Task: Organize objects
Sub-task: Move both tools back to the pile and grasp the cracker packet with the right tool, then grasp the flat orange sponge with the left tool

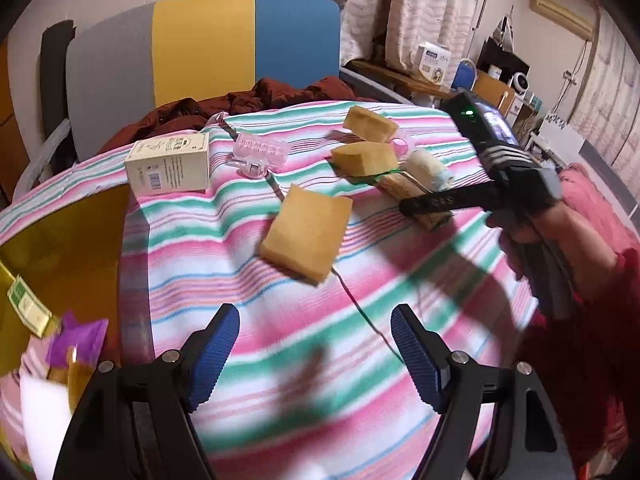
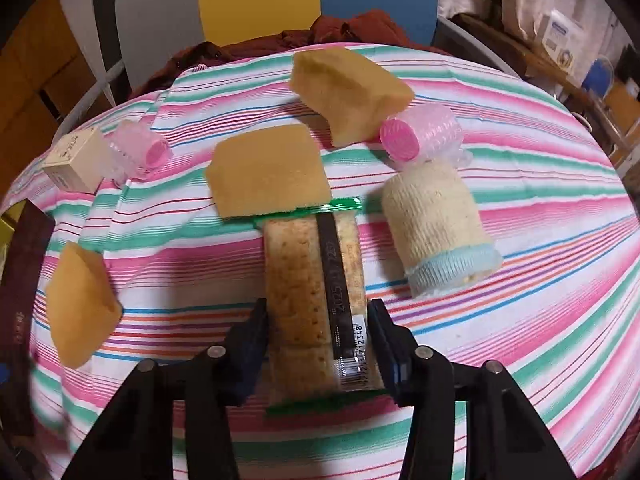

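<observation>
Black gripper frames, ribbed blue fingers (image 1: 218, 354), silver screws, red sleeve (image 1: 592, 320).

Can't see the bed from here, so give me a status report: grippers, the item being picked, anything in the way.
Left gripper open, empty. Right gripper shut on cracker pack. Sponge overlaps pack's far end.

Home bedroom: curtains (image 1: 432, 12), striped bedspread (image 1: 280, 320), cluttered shelf (image 1: 404, 76).

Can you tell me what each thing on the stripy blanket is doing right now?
cracker packet: lying flat, right gripper shut on it
left gripper: open, empty
three sponges: lying loose
rolled sock: on its side
two pink rollers: on their sides
small box: closed
</observation>
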